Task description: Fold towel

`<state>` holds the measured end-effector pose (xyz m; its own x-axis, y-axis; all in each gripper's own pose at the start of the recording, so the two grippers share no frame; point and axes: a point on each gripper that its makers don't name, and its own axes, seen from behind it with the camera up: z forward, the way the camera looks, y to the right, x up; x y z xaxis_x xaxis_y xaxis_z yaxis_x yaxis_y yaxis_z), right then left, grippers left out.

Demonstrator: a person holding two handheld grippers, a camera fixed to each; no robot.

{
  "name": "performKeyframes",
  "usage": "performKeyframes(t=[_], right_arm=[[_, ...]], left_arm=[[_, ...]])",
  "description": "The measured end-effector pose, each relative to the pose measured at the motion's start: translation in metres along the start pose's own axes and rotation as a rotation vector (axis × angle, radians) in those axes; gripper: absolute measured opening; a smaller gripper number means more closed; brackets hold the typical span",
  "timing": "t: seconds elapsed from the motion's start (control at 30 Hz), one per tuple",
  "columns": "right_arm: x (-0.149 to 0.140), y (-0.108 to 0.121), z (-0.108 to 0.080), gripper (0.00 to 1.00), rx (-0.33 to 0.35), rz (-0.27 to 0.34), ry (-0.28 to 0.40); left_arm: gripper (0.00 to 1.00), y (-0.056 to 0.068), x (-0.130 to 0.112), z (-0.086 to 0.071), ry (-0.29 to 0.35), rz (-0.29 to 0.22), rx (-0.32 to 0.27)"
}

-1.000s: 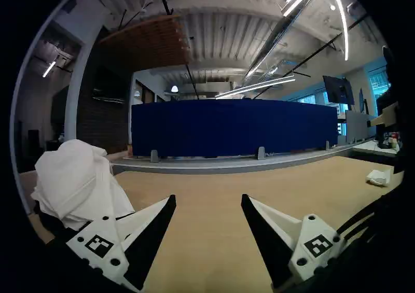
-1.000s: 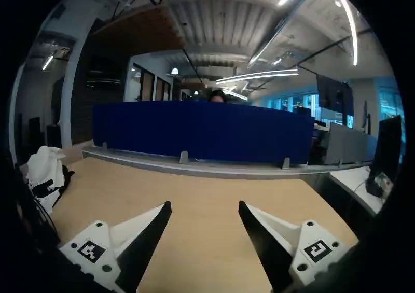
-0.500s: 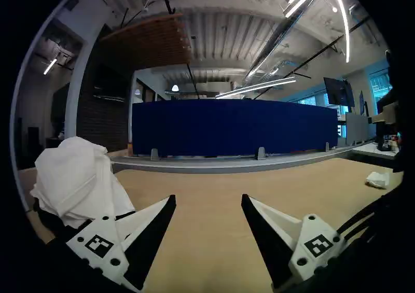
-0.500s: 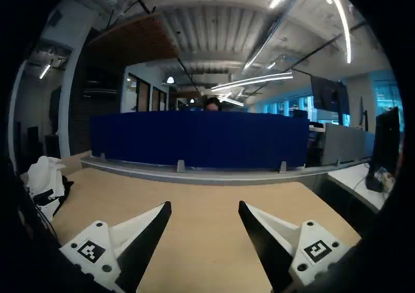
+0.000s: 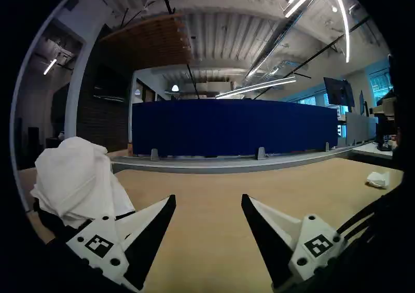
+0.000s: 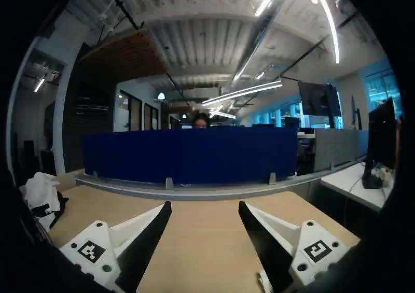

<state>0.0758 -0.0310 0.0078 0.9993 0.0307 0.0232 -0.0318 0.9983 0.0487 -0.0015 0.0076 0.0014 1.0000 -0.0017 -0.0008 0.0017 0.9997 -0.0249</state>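
A crumpled white towel (image 5: 75,181) lies heaped on the wooden table (image 5: 218,184), just left of and behind my left gripper (image 5: 208,202), which stands open with nothing between its fingers. The same towel (image 6: 41,197) appears far off at the left edge of the right gripper view, over something black. My right gripper (image 6: 205,207) is open above the table (image 6: 207,231), holding nothing.
A blue divider panel (image 5: 233,127) runs along the table's far edge. A small white crumpled item (image 5: 378,178) lies at the right of the left gripper view. A person's head (image 6: 200,120) shows behind the divider. A monitor (image 6: 381,140) stands on a side desk.
The right gripper has tilted upward and swung a little, so the divider and table sit lower in its view. The left gripper has hardly moved.
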Motion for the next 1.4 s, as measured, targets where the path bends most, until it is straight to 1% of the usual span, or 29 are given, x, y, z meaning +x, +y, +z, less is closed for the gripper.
performKeyframes(t=[0.17, 0.37, 0.6, 0.77, 0.9, 1.17, 1.4], right_arm=[[-0.002, 0.006, 0.0, 1.0, 0.007, 0.0, 0.019], [-0.02, 0.009, -0.002, 1.0, 0.019, 0.013, 0.027], [-0.045, 0.02, -0.001, 1.0, 0.007, 0.032, 0.038], [-0.07, 0.025, -0.002, 1.0, -0.004, 0.038, 0.029], [-0.087, 0.023, -0.002, 1.0, -0.003, 0.044, 0.019], [-0.106, 0.022, -0.003, 1.0, 0.003, 0.052, 0.019], [-0.116, 0.028, -0.003, 1.0, -0.017, 0.054, 0.018]], left_arm=[[0.94, 0.0, 0.0, 0.0, 0.0, 0.0, 0.0], [0.94, 0.0, 0.0, -0.001, 0.0, 0.0, 0.0], [0.94, 0.0, 0.001, -0.001, 0.0, 0.0, 0.0], [0.94, -0.001, 0.001, -0.001, 0.0, 0.0, 0.0], [0.94, 0.0, 0.001, -0.001, 0.0, 0.0, 0.0], [0.94, 0.0, 0.001, 0.0, 0.0, 0.0, 0.0], [0.94, 0.0, 0.0, 0.0, 0.0, 0.0, 0.0]])
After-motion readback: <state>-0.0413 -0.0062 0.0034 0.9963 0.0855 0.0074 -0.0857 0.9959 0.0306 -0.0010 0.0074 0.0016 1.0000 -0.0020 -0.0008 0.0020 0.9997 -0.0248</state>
